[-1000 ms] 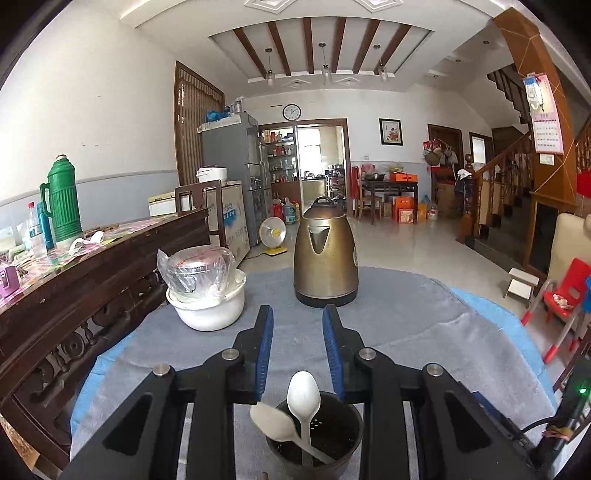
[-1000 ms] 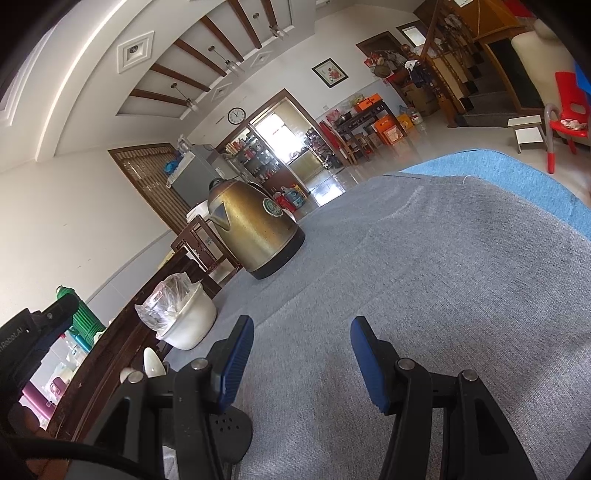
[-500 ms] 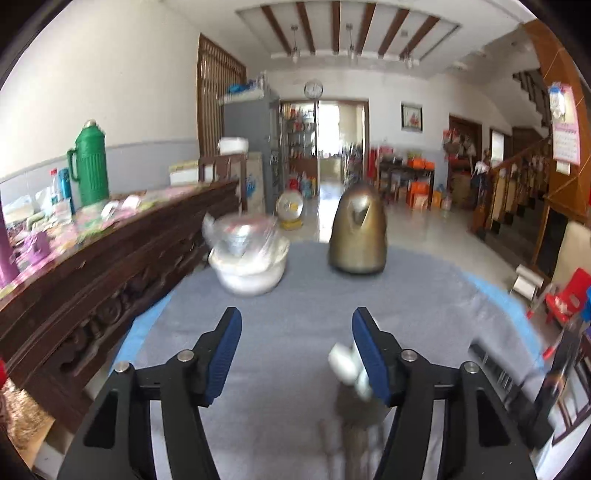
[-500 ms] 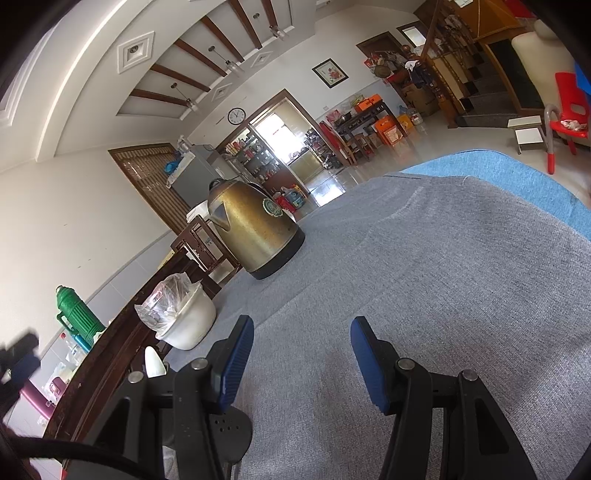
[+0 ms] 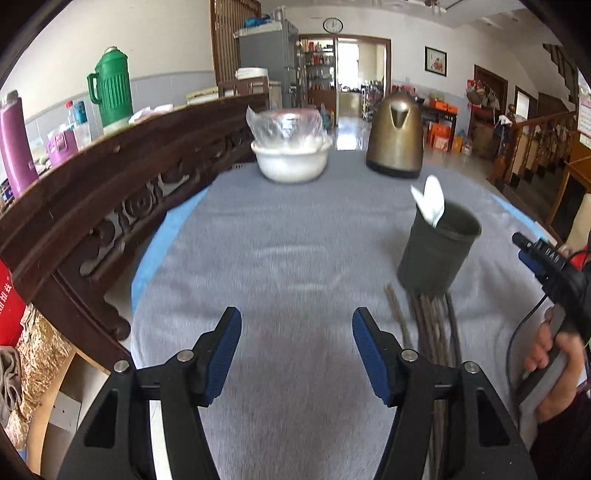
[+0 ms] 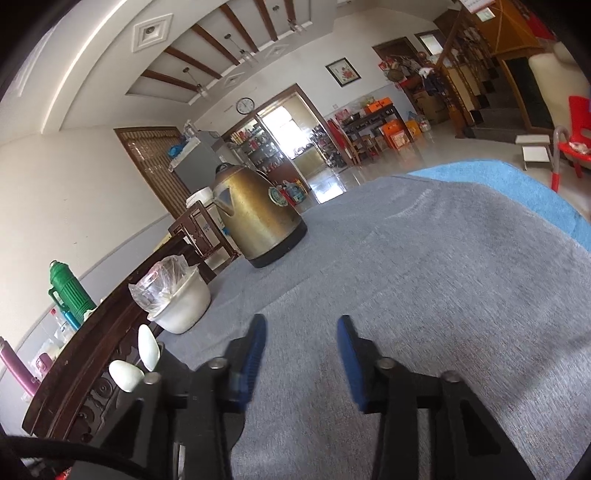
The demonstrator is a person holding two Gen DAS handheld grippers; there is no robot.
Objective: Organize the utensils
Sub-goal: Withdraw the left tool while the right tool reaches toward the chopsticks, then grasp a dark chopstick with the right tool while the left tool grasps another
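White walls [image 5: 166, 40], beamed ceiling [image 6: 221, 48], wall clock [image 5: 332, 25], wooden staircase [image 5: 535, 133]

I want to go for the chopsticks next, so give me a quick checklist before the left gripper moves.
1. Left gripper empty, jaws apart: ok.
2. Chopsticks lying on the grey cloth beside its right finger: ok.
3. Dark utensil cup upright, two white spoons inside: ok.
4. Right gripper empty, jaws closing on nothing: ok.
5. Kettle and wrapped white bowl far from the chopsticks: ok.
6. Number of chopsticks: cannot tell, blurred.
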